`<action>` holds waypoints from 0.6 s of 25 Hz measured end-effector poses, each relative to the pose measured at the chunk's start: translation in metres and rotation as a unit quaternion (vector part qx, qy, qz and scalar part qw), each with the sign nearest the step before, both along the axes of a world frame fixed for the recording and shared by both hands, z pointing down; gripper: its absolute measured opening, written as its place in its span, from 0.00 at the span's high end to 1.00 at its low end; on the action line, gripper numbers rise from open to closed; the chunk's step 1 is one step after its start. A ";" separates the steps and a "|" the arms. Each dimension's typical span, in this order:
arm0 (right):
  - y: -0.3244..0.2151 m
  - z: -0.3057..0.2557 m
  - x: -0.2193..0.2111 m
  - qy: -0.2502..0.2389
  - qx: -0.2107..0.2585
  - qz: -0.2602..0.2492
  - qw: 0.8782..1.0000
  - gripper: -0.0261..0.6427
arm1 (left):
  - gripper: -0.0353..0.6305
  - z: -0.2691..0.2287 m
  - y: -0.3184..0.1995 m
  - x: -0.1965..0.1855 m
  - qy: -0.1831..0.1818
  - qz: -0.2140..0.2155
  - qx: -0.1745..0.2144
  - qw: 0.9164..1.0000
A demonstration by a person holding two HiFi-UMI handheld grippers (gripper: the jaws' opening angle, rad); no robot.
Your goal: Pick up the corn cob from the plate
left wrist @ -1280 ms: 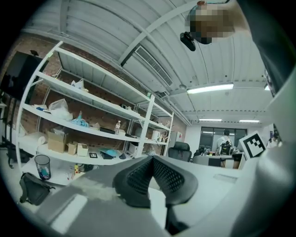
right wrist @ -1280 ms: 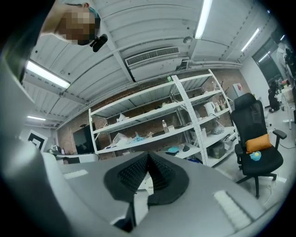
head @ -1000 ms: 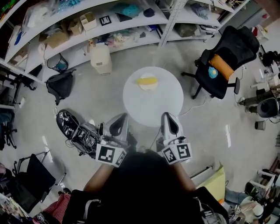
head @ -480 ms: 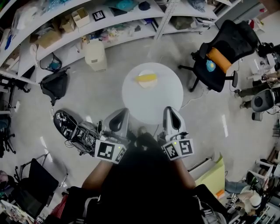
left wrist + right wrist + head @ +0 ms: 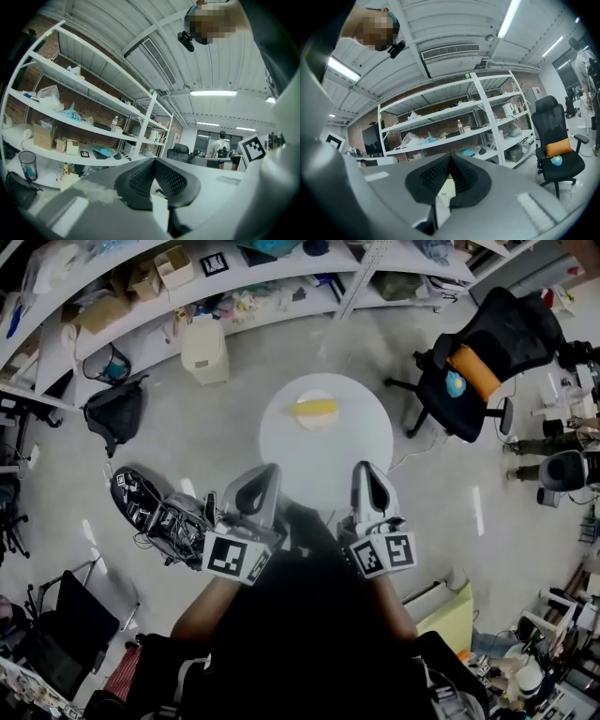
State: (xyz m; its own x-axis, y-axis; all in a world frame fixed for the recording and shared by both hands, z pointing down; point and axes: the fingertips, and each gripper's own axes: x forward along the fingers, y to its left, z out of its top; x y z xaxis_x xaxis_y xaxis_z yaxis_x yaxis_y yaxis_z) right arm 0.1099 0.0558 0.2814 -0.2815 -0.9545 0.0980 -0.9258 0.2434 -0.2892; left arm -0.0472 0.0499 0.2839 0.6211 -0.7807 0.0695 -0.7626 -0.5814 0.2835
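White round table (image 5: 323,465) is the thing to orient by here. The corn cob (image 5: 314,409), bright yellow, lies flat on a small pale plate (image 5: 319,426). The plate sits on the far side of the table, close to the far edge as seen from the person.

Both claws hang over the table's near edge, side by side and well apart from the plate and the corn. The left gripper (image 5: 262,479) is over the near-left part of the rim and the right gripper (image 5: 366,479) over the near-right part. Neither touches the corn.

In its own view, the left gripper (image 5: 157,161) has its jaws closed right up, dark ribbed pads meeting at the tip, with nothing pinched in there. Same deal with the right gripper (image 5: 450,159): jaws pressed together and empty.

Around the table it's pretty cluttered. White shelves (image 5: 187,287) packed with boxes run across the room beyond the table. A cream bin (image 5: 204,351) stands on the floor beyond the table to the left. A black office chair (image 5: 478,362) with an orange cushion is off to the table's right, and a black bag (image 5: 114,413) slumps on the floor well left of it.
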 end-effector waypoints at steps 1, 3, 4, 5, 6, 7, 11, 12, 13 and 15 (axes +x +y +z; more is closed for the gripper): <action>-0.006 0.001 0.001 -0.001 -0.001 -0.003 1.000 0.95 | 0.94 0.000 -0.005 0.001 0.000 -0.003 0.000 1.000; -0.018 0.004 0.003 -0.002 -0.003 -0.009 1.000 0.95 | 0.94 0.001 -0.017 0.003 -0.001 -0.009 -0.001 1.000; -0.024 0.006 0.004 -0.003 -0.005 -0.011 1.000 0.95 | 0.94 0.002 -0.022 0.004 -0.002 -0.012 -0.003 1.000; -0.029 0.008 0.006 -0.005 -0.007 -0.013 1.000 0.95 | 0.94 0.003 -0.027 0.006 -0.003 -0.014 -0.004 1.000; -0.035 0.010 0.008 -0.007 -0.009 -0.014 1.000 0.95 | 0.94 0.005 -0.032 0.008 -0.005 -0.016 -0.006 1.000; -0.040 0.012 0.010 -0.008 -0.011 -0.016 1.000 0.95 | 0.94 0.006 -0.037 0.010 -0.006 -0.018 -0.008 1.000; -0.063 0.021 0.018 -0.011 -0.023 -0.024 0.999 0.95 | 0.94 0.012 -0.058 0.018 -0.008 -0.027 -0.017 0.999; -0.069 0.024 0.019 -0.011 -0.026 -0.026 0.999 0.95 | 0.94 0.013 -0.063 0.020 -0.009 -0.029 -0.020 0.999; -0.075 0.026 0.021 -0.011 -0.029 -0.027 0.999 0.95 | 0.94 0.015 -0.068 0.022 -0.009 -0.031 -0.022 0.999; -0.086 0.032 0.024 -0.012 -0.035 -0.031 0.999 0.95 | 0.94 0.020 -0.078 0.025 -0.011 -0.033 -0.028 0.999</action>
State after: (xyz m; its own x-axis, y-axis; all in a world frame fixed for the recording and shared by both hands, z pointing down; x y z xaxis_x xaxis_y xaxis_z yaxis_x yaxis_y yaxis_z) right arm 0.1339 -0.0306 0.3137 -0.3423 -0.9265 0.1561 -0.9025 0.2780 -0.3289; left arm -0.0224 -0.0277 0.3037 0.5660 -0.8146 0.1270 -0.8051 -0.5130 0.2977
